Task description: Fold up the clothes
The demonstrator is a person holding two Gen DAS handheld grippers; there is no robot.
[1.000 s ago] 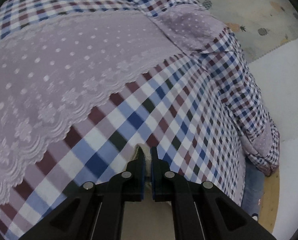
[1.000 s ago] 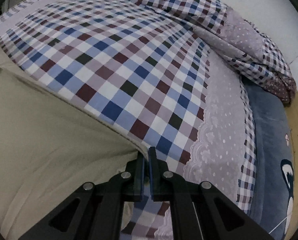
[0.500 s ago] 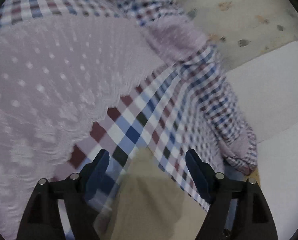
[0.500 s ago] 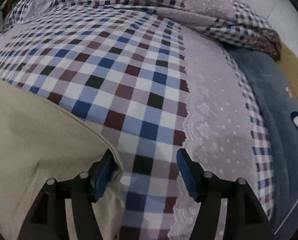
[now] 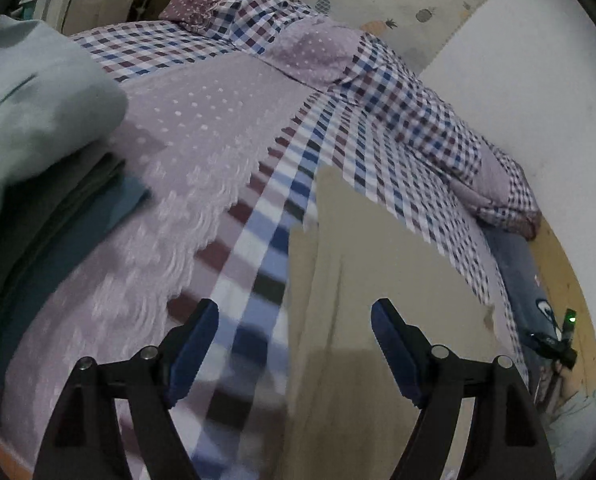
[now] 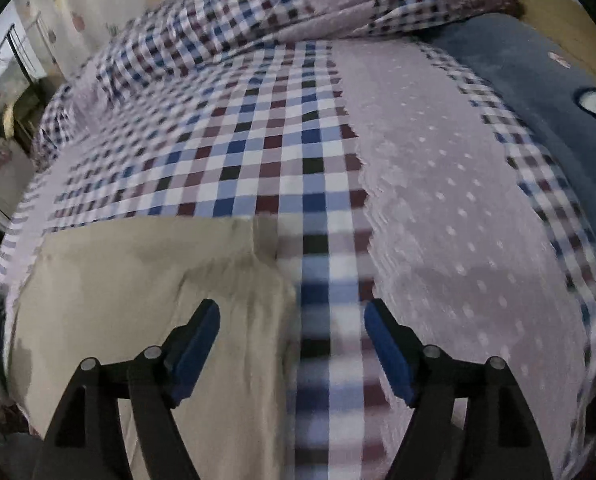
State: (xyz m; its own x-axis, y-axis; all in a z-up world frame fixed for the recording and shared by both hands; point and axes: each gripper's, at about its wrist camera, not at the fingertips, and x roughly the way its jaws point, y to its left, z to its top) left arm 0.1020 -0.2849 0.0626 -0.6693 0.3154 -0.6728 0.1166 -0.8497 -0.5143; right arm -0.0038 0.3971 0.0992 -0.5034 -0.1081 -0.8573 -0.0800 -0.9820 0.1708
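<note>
The bedspread [image 6: 258,152] is checked in blue, maroon, black and white, with a lilac band [image 6: 449,208] dotted white and edged in pale lace. On it lies a plain beige garment [image 6: 146,292]. The bunched quilt [image 5: 417,120] carries smaller checks and lilac dotted patches. Folded clothes [image 5: 26,96] are pale mint above dark teal. The blanket [image 6: 537,80] is slate blue. The gripper pads [image 5: 194,344] are blue

We see dim, flat indoor light in both views. Motion blur smears the checked bedspread [image 5: 258,248] toward six o'clock; fisheye bending and black vignetting crowd the corners, around the clock.
</note>
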